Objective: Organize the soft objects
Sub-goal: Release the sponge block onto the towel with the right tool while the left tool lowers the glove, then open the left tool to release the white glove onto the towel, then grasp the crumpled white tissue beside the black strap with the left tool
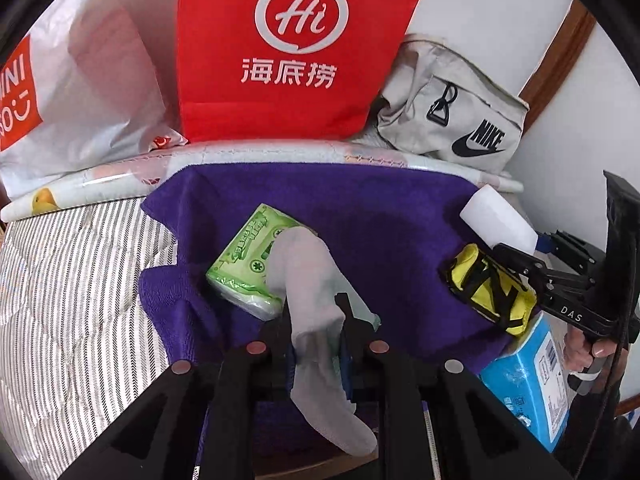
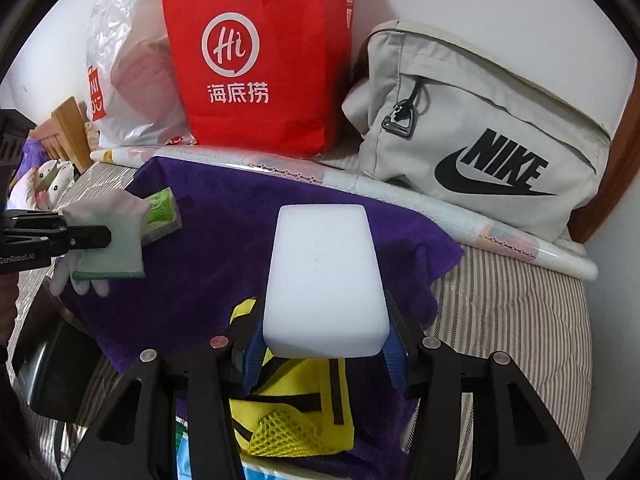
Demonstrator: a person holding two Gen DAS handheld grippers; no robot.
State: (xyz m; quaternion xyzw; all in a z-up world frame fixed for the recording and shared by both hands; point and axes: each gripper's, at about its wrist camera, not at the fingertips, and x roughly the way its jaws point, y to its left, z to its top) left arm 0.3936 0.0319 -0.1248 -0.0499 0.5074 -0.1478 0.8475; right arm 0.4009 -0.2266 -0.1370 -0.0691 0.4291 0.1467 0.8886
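**Inventory: two tools loaded, soft items on the purple towel**

Count of tools: two. The left tool [image 1: 316, 344] is clenched on one white knit glove [image 1: 308, 280]; the glove hangs between the fingers above the towel. The right tool [image 2: 326, 344] is clamped on one white foam sponge block [image 2: 324, 276], which projects forward past the fingertips.

Count of items on the bed [image 2: 512, 320]:
- One purple towel [image 1: 360, 220], spread over the striped bed cover.
- One green tissue pack [image 1: 248, 264], lying on the towel, partly under the glove.
- One yellow pouch with black straps [image 1: 490, 292], at the towel's edge, below the right tool.
- One blue tissue pack [image 1: 528, 384], just beside the pouch.

Count of bags behind the towel: three. One red paper bag [image 1: 292, 60], one white plastic shopping bag [image 1: 80, 92], one grey Nike bag [image 2: 480, 140]. One rolled printed sheet [image 2: 480, 232] lies in front of them.

Limits of view: the glove's fingers are partly hidden by the left tool. The blue pack is cut off at the lower right of the left wrist view. The white bag's contents show only as a pinkish blur. Soft toys at the far left of the right wrist view are too small to count.
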